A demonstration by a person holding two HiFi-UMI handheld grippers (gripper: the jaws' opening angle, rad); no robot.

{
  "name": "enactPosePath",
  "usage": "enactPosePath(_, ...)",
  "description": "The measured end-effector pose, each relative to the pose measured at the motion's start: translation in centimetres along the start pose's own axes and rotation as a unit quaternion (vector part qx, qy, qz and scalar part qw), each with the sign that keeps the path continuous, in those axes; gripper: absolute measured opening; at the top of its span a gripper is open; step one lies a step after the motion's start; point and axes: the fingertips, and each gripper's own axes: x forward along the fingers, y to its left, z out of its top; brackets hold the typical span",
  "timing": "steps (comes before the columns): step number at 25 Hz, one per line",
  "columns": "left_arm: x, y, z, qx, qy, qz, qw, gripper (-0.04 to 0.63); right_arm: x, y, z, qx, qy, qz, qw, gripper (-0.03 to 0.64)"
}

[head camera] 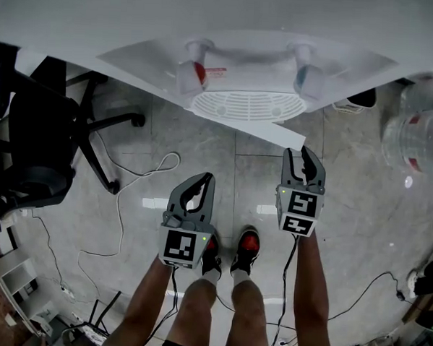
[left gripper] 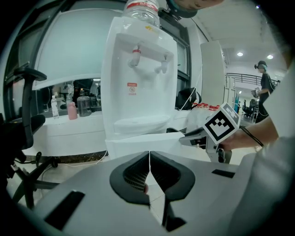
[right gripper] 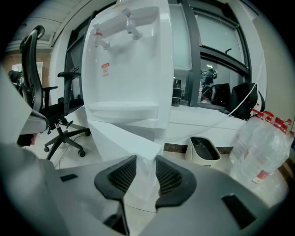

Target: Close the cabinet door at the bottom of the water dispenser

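Observation:
The white water dispenser (head camera: pixel 243 83) stands in front of me, with red and blue taps. Its bottom cabinet door (head camera: pixel 276 130) swings out towards me and to the right. My right gripper (head camera: pixel 303 153) is at the door's free edge. In the right gripper view the door (right gripper: pixel 124 138) runs in between the jaws of that gripper (right gripper: pixel 146 161), which stand part open with the pads close on either side. My left gripper (head camera: pixel 205 179) hangs lower left of the dispenser, apart from it. Its jaws (left gripper: pixel 149 159) are shut with nothing between them. The left gripper view shows the dispenser (left gripper: pixel 138 83) and the open door (left gripper: pixel 143 143).
A black office chair (head camera: pixel 44 145) stands at the left, with a white cable (head camera: pixel 128 200) looping on the tiled floor. Clear water bottles (head camera: pixel 421 136) sit at the right, and a small bin (right gripper: pixel 203 150) is behind the dispenser. The person's shoes (head camera: pixel 230 252) are below the grippers.

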Motion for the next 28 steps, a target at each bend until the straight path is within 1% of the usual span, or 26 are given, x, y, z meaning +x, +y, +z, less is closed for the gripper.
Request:
enactPosePath(9, 1.2, 1.2, 0.5, -0.002, -0.013, 0.015, 0.9998, 0.028, 1.9, -1.5, 1.5, -0.005, -0.018, -0.010, 1.000, 0.132)
enactPosePath(13, 1.6, 1.6, 0.7, -0.003, -0.019, 0.021, 0.9996, 0.028, 2.8, -2.2, 2.0, -0.008, -0.015, -0.014, 1.000, 0.129)
enactPosePath(17, 2.0, 1.8, 0.9, -0.002, -0.026, 0.025, 0.9994, 0.028, 3.5, -2.7, 2.8, -0.009, -0.033, -0.016, 0.999, 0.126)
enactPosePath(23, 2.7, 2.3, 1.0, -0.002, -0.034, 0.033, 0.9989, 0.026, 4.7, -3.3, 3.5, -0.015, -0.041, -0.015, 0.999, 0.123)
enactPosePath(28, 2.6, 2.7, 1.0, -0.002, -0.034, 0.040, 0.9986, 0.026, 5.2, -3.5, 3.9, -0.013, -0.042, -0.016, 0.999, 0.120)
